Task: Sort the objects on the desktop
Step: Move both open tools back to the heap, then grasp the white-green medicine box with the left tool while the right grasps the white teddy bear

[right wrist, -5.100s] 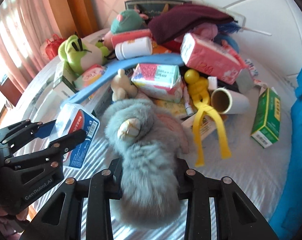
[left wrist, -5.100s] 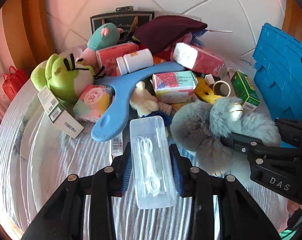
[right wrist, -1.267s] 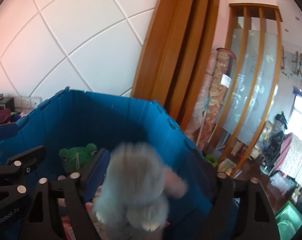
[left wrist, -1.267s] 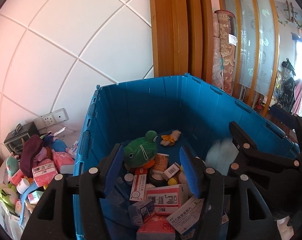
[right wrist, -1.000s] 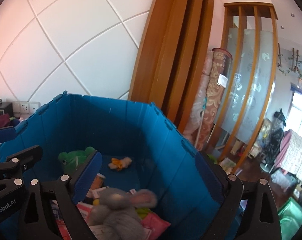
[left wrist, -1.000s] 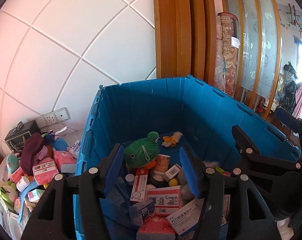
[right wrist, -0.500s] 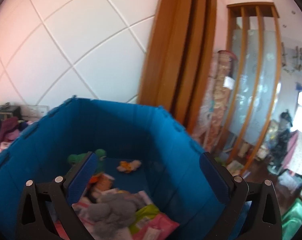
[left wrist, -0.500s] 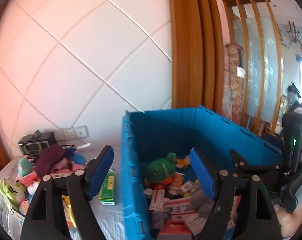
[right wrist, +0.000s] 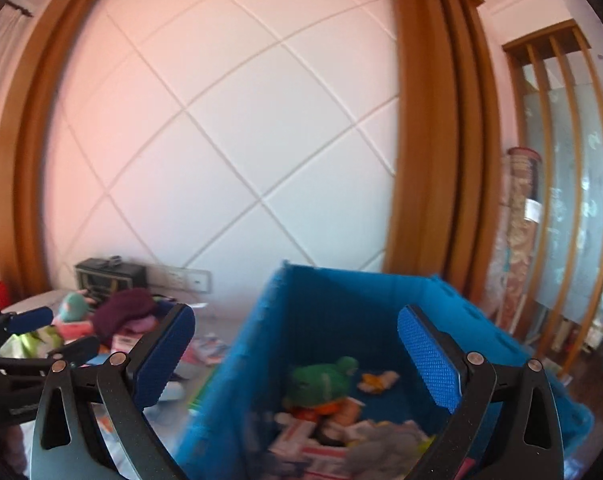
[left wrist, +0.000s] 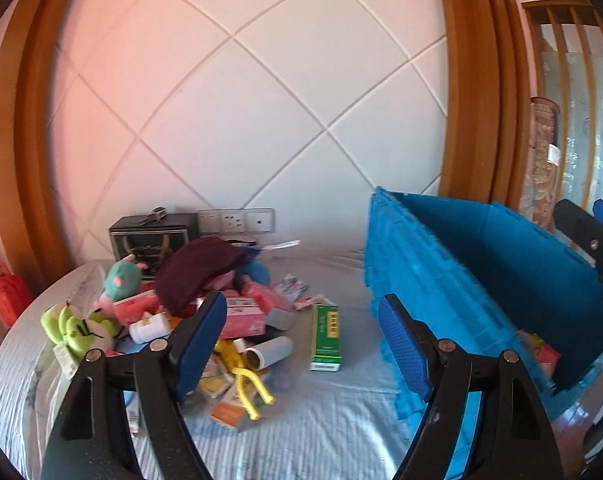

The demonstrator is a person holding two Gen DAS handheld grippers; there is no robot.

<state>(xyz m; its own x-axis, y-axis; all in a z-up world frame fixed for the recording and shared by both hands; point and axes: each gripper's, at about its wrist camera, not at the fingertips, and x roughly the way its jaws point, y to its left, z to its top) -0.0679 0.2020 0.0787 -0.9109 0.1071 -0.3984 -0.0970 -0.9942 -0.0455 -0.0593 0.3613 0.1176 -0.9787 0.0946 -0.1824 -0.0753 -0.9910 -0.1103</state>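
Since a few seconds back, both loads have gone: the clear plastic case no longer sits in the left gripper (left wrist: 301, 332), and the grey plush toy (right wrist: 385, 446) has left the right gripper (right wrist: 295, 354) and lies inside the blue crate (right wrist: 341, 300), near its front, among boxes. Both cameras have also swung away from the crate's inside toward the table.

The left gripper's blue pads stand well apart with nothing between them; behind the gap lies the pale striped tablecloth (left wrist: 321, 432). The right gripper's jaws are spread as wide as they go, also empty, hanging over the crate's near rim.

Taking the blue crate as the landmark: it stands at the table's right edge. Inside it, toward the back, a green frog plush (right wrist: 321, 376) rests beside a small orange-and-white toy (right wrist: 377, 381). Just left of the crate, on the cloth, lies a green box (left wrist: 326, 338). Further left of the crate is the unsorted heap: a cardboard tube (left wrist: 269, 352), a yellow figure (left wrist: 243, 376), pink tissue packs (left wrist: 241, 318), a white bottle (left wrist: 149, 330), a maroon cloth (left wrist: 197, 270) on top, a teal plush (left wrist: 119, 276), and a lime-green plush (left wrist: 77, 330) farthest from the crate. Behind the heap, against the wall, sits a dark box (left wrist: 153, 234).
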